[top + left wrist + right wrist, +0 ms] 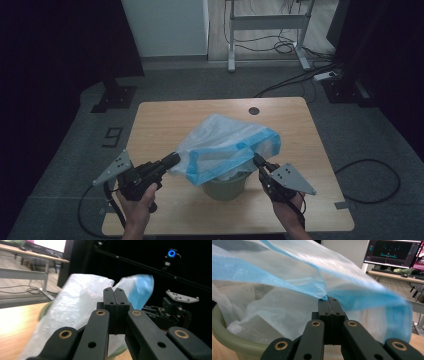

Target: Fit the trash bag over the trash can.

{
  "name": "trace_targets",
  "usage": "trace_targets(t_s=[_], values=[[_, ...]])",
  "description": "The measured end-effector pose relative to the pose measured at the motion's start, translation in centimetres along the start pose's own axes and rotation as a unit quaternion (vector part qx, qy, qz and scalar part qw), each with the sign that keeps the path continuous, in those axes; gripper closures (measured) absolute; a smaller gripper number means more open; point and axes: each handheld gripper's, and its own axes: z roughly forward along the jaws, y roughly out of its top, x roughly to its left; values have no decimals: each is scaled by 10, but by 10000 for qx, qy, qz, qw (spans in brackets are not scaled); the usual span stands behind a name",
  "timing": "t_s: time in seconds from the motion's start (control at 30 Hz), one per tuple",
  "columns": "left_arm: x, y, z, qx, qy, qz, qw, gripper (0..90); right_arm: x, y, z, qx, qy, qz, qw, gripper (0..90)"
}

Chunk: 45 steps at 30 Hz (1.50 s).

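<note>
Two grippers, one bag between them, and I'm watching how that bag sits over the bin. My left gripper (170,161) has its jaws pressed together on the left edge of the plastic bag (227,145); in the left gripper view the pads meet with the white film bunched right against them, so I read that as a pinch on the film. My right gripper (256,159) is clamped on the bag's blue rim (287,282), and the right gripper view shows the blue band running straight into the closed tips. The bag's mouth stretches left to right between my hands, that's its long axis, and it hangs partly inside the small green bin (226,187), which stands on the wooden table (165,120) near my edge (just between my two wrists). The bin's rim (227,336) lies below and ahead of the right tips, close by. Both hands look about equally near it. My judgement: the next move is spreading the rim wider and lowering it over the bin's lip, and the film may slip on the left side.
</note>
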Motion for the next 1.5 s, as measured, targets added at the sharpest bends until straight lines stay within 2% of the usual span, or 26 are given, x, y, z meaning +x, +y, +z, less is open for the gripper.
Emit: trace_targets(t_s=[0.07, 0.2, 0.3, 0.37, 0.47, 0.63, 0.7, 0.8, 0.87, 0.93, 1.07, 1.2, 1.3, 1.4, 1.43, 1.5], values=[[3, -2, -4, -18, 66, -13, 10000, 900, -6, -1, -1, 24, 25, 38, 10000, 892], [5, -10, -6, 4, 125, -58, 9999, 900, -9, -2, -4, 3, 152, 8, 9999, 891], [6, -18, -8, 112, 53, -124, 9998, 900, -11, -4, -10, -109, 400, 13, 9991, 892], [6, -22, -8, 267, -44, -114, 9996, 894, -12, -5, -15, -136, 498, -1, 9987, 891], [0, -20, -6, 392, -179, 26, 9991, 779, -12, -6, -17, -164, 584, -87, 9981, 891], [-22, -1, -1, 420, 144, 570, 9974, 533, -10, 0, -15, -198, 603, -199, 9978, 891], [-33, 8, 5, 498, 246, 795, 9953, 443, -9, 2, -14, -207, 595, -230, 9978, 891], [-44, 15, 16, 688, 222, 1048, 9919, 389, -9, 6, -13, -227, 590, -238, 9977, 891], [-51, 17, 27, 892, 164, 1168, 9890, 365, -8, 8, -13, -241, 591, -241, 9977, 892], [-56, 16, 41, 1125, 151, 1302, 9850, 331, -7, 11, -12, -257, 600, -262, 9975, 892], [-55, 14, 65, 1481, 79, 1296, 9804, 283, -5, 12, -11, -266, 618, -281, 9973, 892], [-48, 11, 88, 1789, 219, 1258, 9755, 225, -4, 13, -10, -274, 624, -293, 9972, 892], [-45, 9, 102, 1982, 334, 1315, 9707, 216, -4, 13, -10, -280, 626, -289, 9972, 892], [-44, 5, 111, 2082, 394, 1324, 9683, 303, -5, 13, -11, -287, 630, -297, 9972, 892], [-43, 3, 114, 2127, 386, 1326, 9673, 353, -4, 13, -11, -289, 631, -292, 9972, 892], [-44, 0, 116, 2126, 436, 1358, 9667, 516, -4, 14, -12, -299, 629, -300, 9971, 892]])
